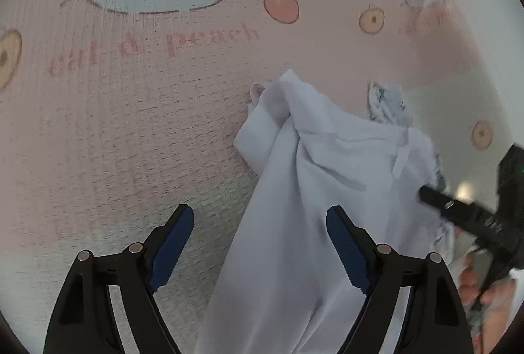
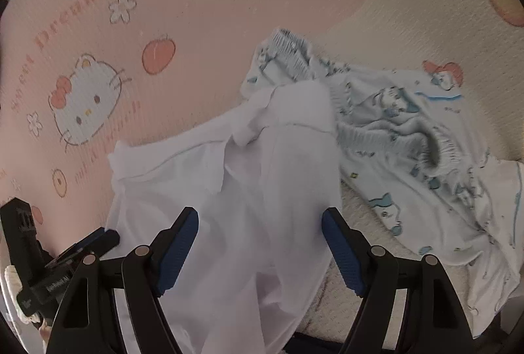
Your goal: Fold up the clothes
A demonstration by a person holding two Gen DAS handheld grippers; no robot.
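A plain white garment (image 1: 327, 157) lies crumpled on a pink printed mat (image 1: 131, 108) and runs up toward the camera between the fingers of my left gripper (image 1: 258, 208). That gripper stands open; the cloth brushes the right pad while the left pad is apart from it. In the right wrist view the same white garment (image 2: 196, 173) passes between the wide-apart fingers of my right gripper (image 2: 259, 209), which is open too. Beside it lies a second white garment with a blue cartoon print and ruffled elastic (image 2: 409, 124), partly under the plain one.
The mat (image 2: 82, 26) carries a cartoon cat, peaches and pink lettering, and turns cream on the right side. The other gripper's black finger (image 1: 432, 198) shows at the right edge with a hand (image 1: 475, 288) below it. The left gripper's finger (image 2: 98, 239) shows at lower left.
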